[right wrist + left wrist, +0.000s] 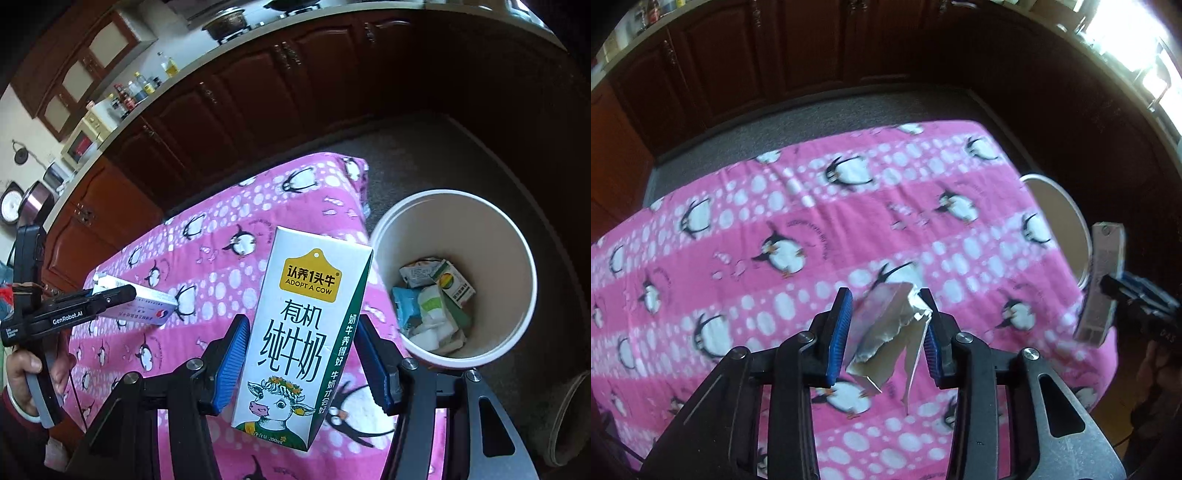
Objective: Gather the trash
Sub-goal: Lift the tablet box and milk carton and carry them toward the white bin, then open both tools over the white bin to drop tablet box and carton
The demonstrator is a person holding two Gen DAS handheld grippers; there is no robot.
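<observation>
In the left wrist view a torn, crumpled white and silver small box (886,332) sits between the blue pads of my left gripper (886,295), which is shut on it above the pink penguin tablecloth (757,206). The right wrist view shows the same left gripper (125,295) at the left, with the small box (155,308) sticking out of it. My right gripper (301,325) is shut on an upright white milk carton (299,343) near the table's right edge. From the left wrist view, the carton (1099,288) appears at the far right in the right gripper (1115,291).
A round white bin (454,199) stands on the grey floor just right of the table, with several wrappers and small boxes inside; its rim (1067,206) also shows past the table edge. Dark wood cabinets (258,92) run behind. A hand (22,373) holds the left gripper's handle.
</observation>
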